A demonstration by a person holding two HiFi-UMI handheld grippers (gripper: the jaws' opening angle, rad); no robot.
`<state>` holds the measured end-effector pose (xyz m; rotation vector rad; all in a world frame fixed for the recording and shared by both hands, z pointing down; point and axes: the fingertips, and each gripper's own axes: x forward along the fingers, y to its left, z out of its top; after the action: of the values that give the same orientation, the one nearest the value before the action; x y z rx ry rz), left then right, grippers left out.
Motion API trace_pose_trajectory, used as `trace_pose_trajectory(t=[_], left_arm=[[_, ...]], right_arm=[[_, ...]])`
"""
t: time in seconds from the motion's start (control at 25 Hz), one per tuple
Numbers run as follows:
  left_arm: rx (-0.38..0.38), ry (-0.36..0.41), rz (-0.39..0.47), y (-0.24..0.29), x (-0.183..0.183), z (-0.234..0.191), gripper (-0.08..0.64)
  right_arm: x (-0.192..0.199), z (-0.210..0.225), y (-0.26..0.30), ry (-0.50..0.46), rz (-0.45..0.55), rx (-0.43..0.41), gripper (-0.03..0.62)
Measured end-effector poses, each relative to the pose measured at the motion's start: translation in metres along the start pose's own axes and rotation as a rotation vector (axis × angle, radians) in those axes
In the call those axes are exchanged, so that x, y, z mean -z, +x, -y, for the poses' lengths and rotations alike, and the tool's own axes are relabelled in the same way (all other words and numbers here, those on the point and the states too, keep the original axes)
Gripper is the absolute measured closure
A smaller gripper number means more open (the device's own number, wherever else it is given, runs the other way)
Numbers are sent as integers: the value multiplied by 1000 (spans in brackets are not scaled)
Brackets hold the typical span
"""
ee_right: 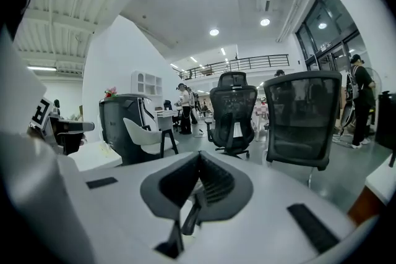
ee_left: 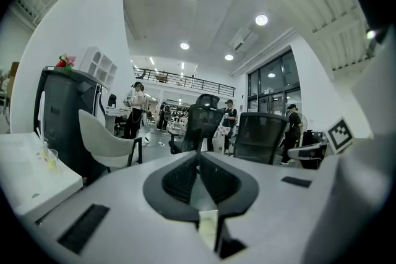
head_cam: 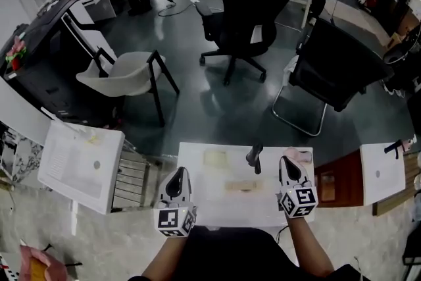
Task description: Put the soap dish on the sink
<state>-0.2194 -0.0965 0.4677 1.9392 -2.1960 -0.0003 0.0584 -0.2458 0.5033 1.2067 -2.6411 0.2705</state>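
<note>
**Both tools empty, dish seemingly on the sink**

Nearest me is the marker cube (head_cam: 175,220) of my left tool (head_cam: 179,171), at 7 o'clock in the head view, with its twin on my right tool (head_cam: 289,161) at 5 o'clock. Each tool's own view shows its jaws pressed together on nothing, pointing out over the sink (head_cam: 223,210), which sits at 6 o'clock.

On the sink's white surface lies a flat tan oblong (head_cam: 242,186) that I take for the soap dish, though I cannot be sure. A pale yellow square (head_cam: 215,156) lies at 11 o'clock from it. The dark tap (head_cam: 254,158) stands at 1 o'clock, near but apart.

If so, the placing looks done and the job is to leave it well. I would keep both tools narrow, draw them straight toward me without sweeping sideways, and stay off the tap. I would also check that the dish lies flat and clear of the edge.

I can read no writing: the cubes carry only black-and-white square patterns, and no brand shows on sink or dish.
</note>
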Motion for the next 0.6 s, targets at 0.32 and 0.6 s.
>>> trace_pose_trajectory(t=[0.32, 0.6], left_arm=[[26, -22, -11, 11, 4, 20, 539], [45, -58, -50, 18, 14, 23, 538]], right_arm=[[1, 4, -11, -53, 10, -5, 595], [2, 6, -18, -34, 20, 20, 595]])
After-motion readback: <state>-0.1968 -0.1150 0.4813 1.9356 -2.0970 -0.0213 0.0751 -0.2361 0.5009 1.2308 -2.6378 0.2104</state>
